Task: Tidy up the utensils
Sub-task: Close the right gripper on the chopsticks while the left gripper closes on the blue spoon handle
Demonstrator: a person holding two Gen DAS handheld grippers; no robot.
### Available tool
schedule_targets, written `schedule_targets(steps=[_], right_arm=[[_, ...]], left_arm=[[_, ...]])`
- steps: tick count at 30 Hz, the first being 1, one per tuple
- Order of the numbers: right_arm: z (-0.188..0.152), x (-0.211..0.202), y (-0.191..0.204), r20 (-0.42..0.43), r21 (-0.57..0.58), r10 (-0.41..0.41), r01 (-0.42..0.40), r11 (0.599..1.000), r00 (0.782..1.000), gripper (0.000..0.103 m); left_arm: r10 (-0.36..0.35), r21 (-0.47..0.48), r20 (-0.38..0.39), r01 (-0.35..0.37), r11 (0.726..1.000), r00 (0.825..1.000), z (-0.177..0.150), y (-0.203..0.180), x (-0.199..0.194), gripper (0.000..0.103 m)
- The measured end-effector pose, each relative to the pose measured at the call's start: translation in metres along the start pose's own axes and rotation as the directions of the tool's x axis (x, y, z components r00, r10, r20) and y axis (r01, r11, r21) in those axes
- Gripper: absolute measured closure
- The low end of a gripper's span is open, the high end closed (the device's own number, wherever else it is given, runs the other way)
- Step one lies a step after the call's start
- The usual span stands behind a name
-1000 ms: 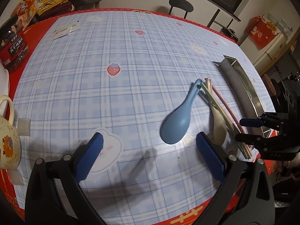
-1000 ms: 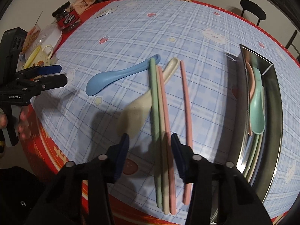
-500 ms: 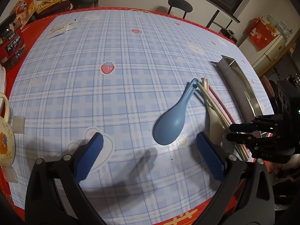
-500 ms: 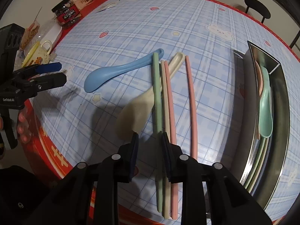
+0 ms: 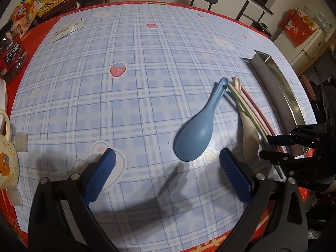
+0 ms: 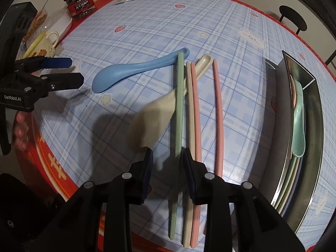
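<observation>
Right claw (image 6: pixel 167 159) straddles green chopstick (image 6: pixel 178 113), not yet gripped.
Chopstick lies on the counter (image 6: pixel 147 21) across the cream spoon (image 6: pixel 155 113); jaws are opening, pads clear. Centre on it alone, avoiding the spoon, then carry to tray (image 6: pixel 315 113). Left claw (image 5: pixel 166 172) hangs spread, empty.

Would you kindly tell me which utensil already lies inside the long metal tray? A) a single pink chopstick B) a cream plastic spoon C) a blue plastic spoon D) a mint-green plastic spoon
D: the mint-green plastic spoon lies inside the long metal tray; the other three utensils are still on the tablecloth.
</observation>
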State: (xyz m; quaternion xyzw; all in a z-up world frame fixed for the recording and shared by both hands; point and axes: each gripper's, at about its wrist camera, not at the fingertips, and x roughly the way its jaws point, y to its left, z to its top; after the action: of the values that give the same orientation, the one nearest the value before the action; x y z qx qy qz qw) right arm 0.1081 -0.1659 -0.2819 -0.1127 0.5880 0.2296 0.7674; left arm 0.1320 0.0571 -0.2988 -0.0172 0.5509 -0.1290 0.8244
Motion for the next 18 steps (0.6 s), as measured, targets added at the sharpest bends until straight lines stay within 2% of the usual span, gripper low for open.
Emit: schedule_targets(steps=[3,5,7,9,12,13,15,18], right_arm=[[-0.001,-0.001,-0.006,-0.004,0.028,0.002,-0.002,1.000,1.000,0.079],[-0.002,-0.002,-0.010,-0.007,0.041,-0.013,0.013,0.999,1.000,0.091],[-0.002,0.000,-0.012,-0.010,0.058,-0.004,0.005,0.998,1.000,0.096],[-0.004,-0.001,-0.014,-0.008,0.074,0.009,-0.009,0.997,1.000,0.096],[-0.005,-0.001,-0.013,-0.004,0.081,0.012,-0.012,0.997,1.000,0.096],[-0.005,-0.001,-0.014,-0.003,0.082,0.014,-0.013,0.997,1.000,0.096],[-0.005,-0.001,-0.015,0.001,0.092,0.021,-0.021,0.996,1.000,0.096],[-0.007,-0.002,-0.017,0.009,0.112,0.034,-0.035,0.993,0.999,0.096]], left_arm=[[0.006,0.031,0.002,-0.006,1.000,1.000,0.001,-0.003,0.001,0.005],[0.006,0.048,0.003,-0.006,0.999,1.000,0.002,-0.006,0.002,0.005],[-0.001,0.068,0.000,0.001,0.998,1.000,0.003,-0.009,0.003,0.005],[-0.011,0.093,-0.007,0.011,0.996,1.000,0.004,-0.013,0.005,0.005],[-0.108,0.141,-0.044,0.113,0.984,0.993,0.007,-0.023,0.006,0.005],[-0.087,0.158,-0.036,0.091,0.983,0.996,0.007,-0.026,0.005,0.005],[0.000,0.222,-0.024,0.006,0.975,1.000,0.009,-0.037,0.007,0.006],[0.039,0.280,-0.014,-0.034,0.960,0.999,0.011,-0.048,0.012,0.006]])
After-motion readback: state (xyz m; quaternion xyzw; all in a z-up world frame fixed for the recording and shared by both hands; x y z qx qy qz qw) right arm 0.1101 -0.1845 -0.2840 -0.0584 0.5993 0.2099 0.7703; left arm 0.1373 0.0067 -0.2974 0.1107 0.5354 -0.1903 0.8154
